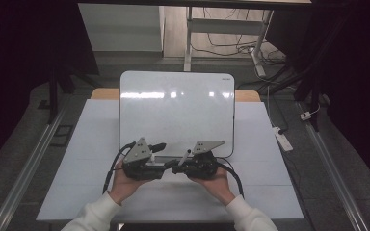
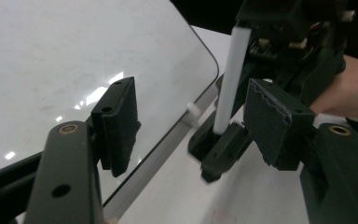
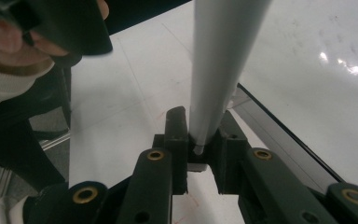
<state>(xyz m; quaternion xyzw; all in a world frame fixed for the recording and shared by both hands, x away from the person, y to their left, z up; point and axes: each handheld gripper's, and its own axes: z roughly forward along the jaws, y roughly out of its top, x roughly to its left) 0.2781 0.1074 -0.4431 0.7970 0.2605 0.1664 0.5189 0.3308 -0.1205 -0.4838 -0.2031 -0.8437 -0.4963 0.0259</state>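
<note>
We see a person's two hands meeting near the front edge of a whiteboard (image 1: 177,113) that lies flat on a pale surface (image 1: 77,163). Each hand carries a gripper, and the two point toward each other.

The right gripper (image 3: 199,140) is clamped on a white marker (image 3: 219,70). Its jaws pinch the pen at one end, so nearly the whole barrel sticks out beyond them. In the high view, the marker (image 1: 186,156) is a short pale stick slanting up and toward the board, between the two hands.

The left gripper (image 2: 191,121) has its jaws apart, with nothing pressed between the pads. In its own view the marker (image 2: 229,79) stands almost upright, a little to the right of the centre of the gap and farther off, close to the right-hand pad (image 2: 272,119). The barrel's long axis runs up and down there, roughly crosswise to the line on which the jaws would shut.

We judge the left gripper to be the one that must act next (the right already has its hold), so what matters is that the barrel lies ahead of its open jaws and off toward one pad. It would likely need to go forward and shift slightly toward that side before it could close squarely on the pen.
</note>
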